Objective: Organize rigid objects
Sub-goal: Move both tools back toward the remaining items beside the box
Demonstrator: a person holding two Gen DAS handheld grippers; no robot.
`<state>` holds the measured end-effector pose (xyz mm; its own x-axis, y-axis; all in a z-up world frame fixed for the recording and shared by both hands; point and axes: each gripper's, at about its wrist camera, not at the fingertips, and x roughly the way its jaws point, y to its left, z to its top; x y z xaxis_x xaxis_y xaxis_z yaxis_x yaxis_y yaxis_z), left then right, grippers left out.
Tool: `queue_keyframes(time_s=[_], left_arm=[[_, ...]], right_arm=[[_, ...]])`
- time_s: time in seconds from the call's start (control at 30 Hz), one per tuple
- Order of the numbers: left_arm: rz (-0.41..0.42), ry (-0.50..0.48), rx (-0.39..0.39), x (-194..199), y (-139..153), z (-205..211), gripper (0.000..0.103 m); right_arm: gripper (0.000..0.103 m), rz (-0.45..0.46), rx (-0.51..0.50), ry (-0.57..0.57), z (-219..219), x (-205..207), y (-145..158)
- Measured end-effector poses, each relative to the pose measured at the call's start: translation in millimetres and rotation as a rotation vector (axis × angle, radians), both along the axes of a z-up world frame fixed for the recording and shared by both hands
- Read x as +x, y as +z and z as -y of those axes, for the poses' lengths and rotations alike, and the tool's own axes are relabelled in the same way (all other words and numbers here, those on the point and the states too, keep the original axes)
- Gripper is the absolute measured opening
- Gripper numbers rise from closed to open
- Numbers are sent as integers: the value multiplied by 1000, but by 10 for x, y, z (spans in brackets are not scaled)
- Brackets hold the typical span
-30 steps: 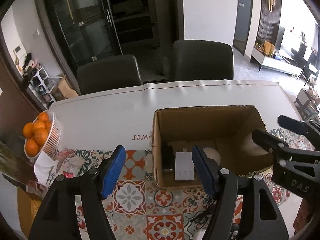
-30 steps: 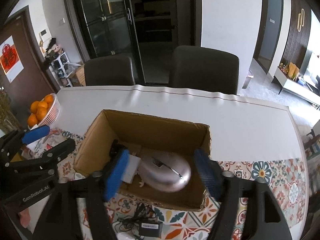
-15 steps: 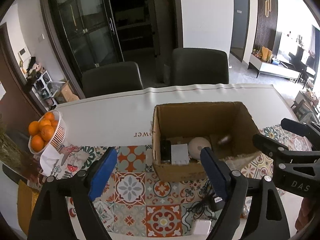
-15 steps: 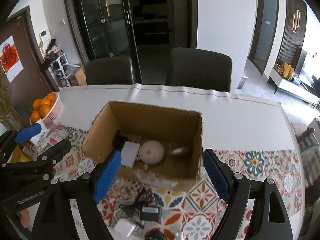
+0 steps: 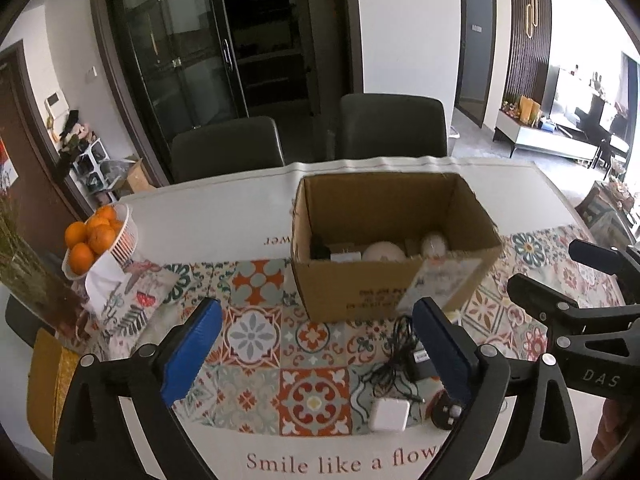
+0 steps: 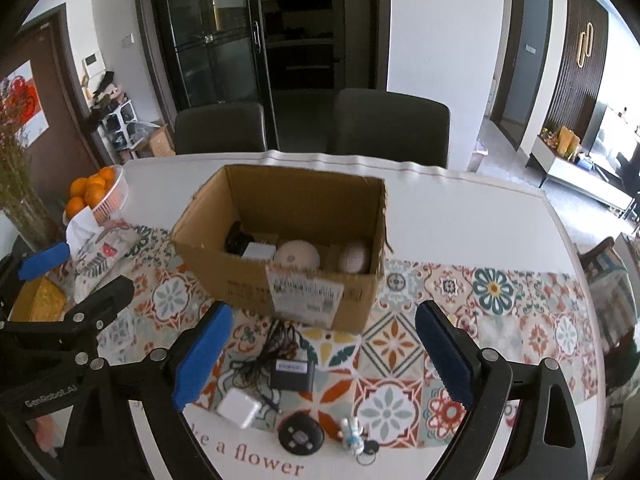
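Both grippers backed off from cardboard box, jaws just widened, nothing between them: left gripper, right gripper. Nearest: white charger, black adapter. Beyond, two round devices sit inside the box.

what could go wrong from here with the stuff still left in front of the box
1. The black adapter lies in a loose tangle of its black cable; lifting it may drag the cable across the white charger beside it.
2. The small figurine keychain and round black disc sit near the table edge, so a nudge might push them off.
3. Both claws, left and right, hang open over the same cluster and might collide.
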<state>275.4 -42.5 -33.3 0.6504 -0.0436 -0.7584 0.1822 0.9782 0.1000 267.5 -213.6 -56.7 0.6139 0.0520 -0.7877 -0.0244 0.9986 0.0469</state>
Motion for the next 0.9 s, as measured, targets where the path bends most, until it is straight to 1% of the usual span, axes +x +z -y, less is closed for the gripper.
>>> queue_keyframes(time_s=[0.2, 0.43, 0.53, 0.73, 0.9], left_arm=[[-39, -12, 6, -178, -207, 10, 99], [-84, -3, 15, -347, -413, -19, 99], [-110, 5, 13, -430, -534, -49, 99], [-193, 18, 14, -563, -824, -135, 99], [-232, 47, 12, -640, -984, -215, 99]], right_arm=[[93, -33, 14, -1, 14, -193, -182], [93, -79, 32, 9, -13, -370, -405], [93, -105, 29, 20, -45, -428, -517], [93, -162, 27, 52, -133, -527, -761], [92, -201, 38, 92, -228, -565, -944]])
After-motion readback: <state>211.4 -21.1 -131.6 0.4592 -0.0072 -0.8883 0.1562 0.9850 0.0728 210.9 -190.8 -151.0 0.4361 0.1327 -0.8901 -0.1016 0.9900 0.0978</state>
